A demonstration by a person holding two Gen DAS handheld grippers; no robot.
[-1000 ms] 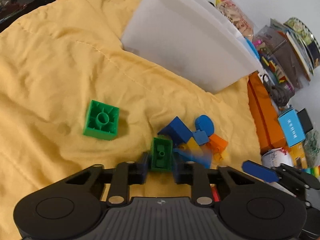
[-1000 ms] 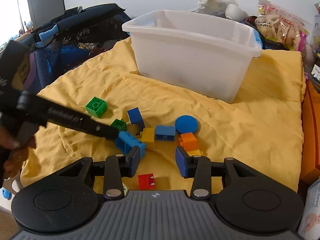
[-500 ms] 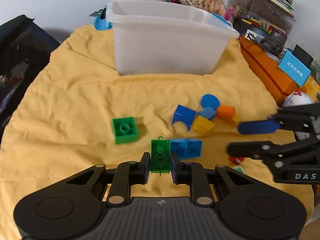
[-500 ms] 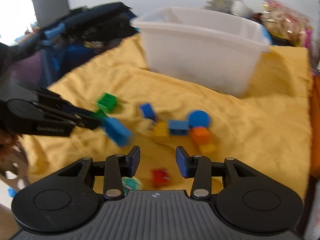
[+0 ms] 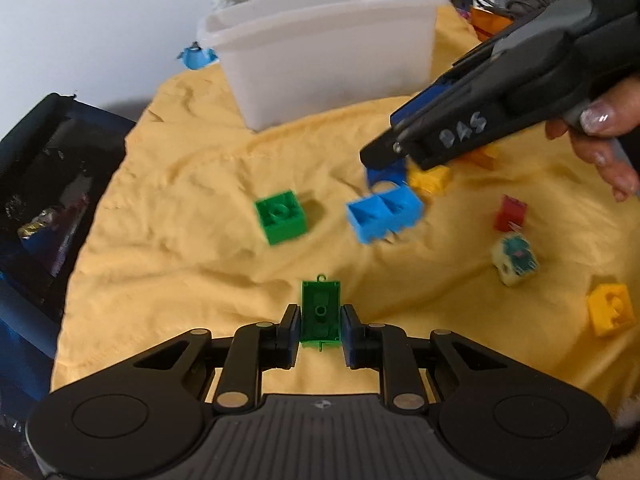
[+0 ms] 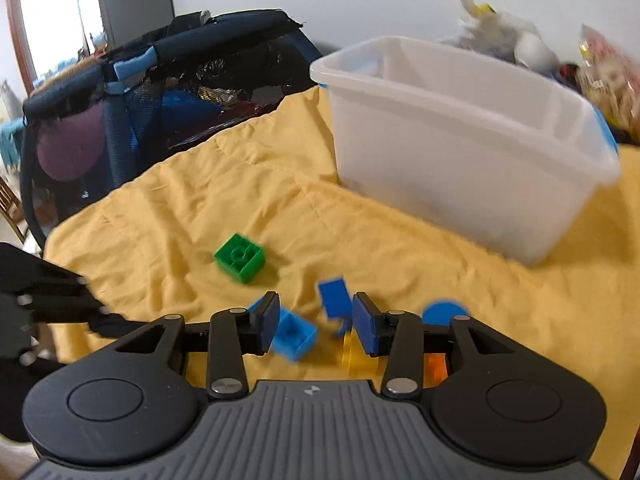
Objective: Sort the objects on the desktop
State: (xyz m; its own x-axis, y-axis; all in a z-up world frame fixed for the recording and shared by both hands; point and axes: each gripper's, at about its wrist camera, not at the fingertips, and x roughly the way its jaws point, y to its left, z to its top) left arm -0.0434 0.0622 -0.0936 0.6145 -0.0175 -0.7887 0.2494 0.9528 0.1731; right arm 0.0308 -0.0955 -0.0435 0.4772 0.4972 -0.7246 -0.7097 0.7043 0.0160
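**Green brick gripped, bin straight ahead**

Nearest in the left wrist view, a small green brick (image 5: 321, 312) is clamped between the pads of the left gripper (image 5: 321, 322), its long axis running along the fingers, hollow underside up. It is held above the yellow cloth (image 5: 180, 240). Further off, a square green block (image 5: 281, 216) and a light-blue double brick (image 5: 384, 214) lie on the cloth, w/ the right gripper (image 6: 316, 322) directly over the blue one; its jaws stand partly apart, nothing pinched yet, as judged. Red (image 5: 510, 213) and yellow (image 5: 612, 309) pieces are scattered to the right. Farthest, the white bin (image 5: 328, 68) sits ahead and slightly right of the left tool. The held brick probably goes there, approx. straight fwd and up over the rim.
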